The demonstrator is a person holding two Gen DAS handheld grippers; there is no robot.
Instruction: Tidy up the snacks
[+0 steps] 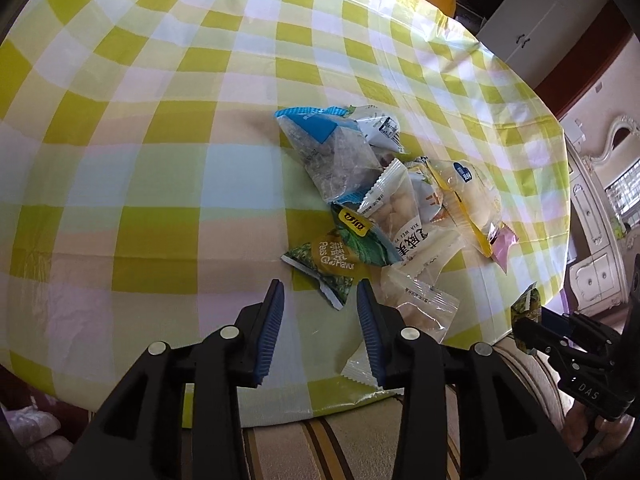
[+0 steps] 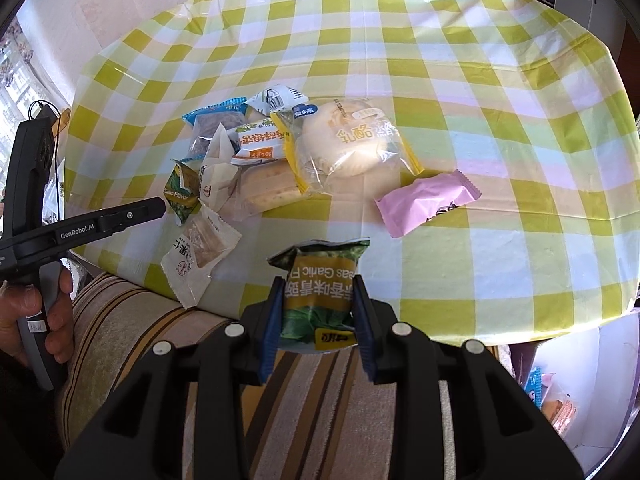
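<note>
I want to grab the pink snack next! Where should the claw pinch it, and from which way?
Pinch the pink packet across its puffy middle, coming straight down from above. It lies flat on the checked tablecloth, apart from the pile, with free cloth along both long sides for the fingers. The crimped ends are thin and likely to slip. The right claw is shut on the green pea packet.

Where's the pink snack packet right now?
In the right wrist view, the pink packet lies flat on the checked tablecloth, right of the snack pile, just beyond the bagged round bun and apart from it.

Pea packet (image 1: 527, 307) — mostly hidden
</note>
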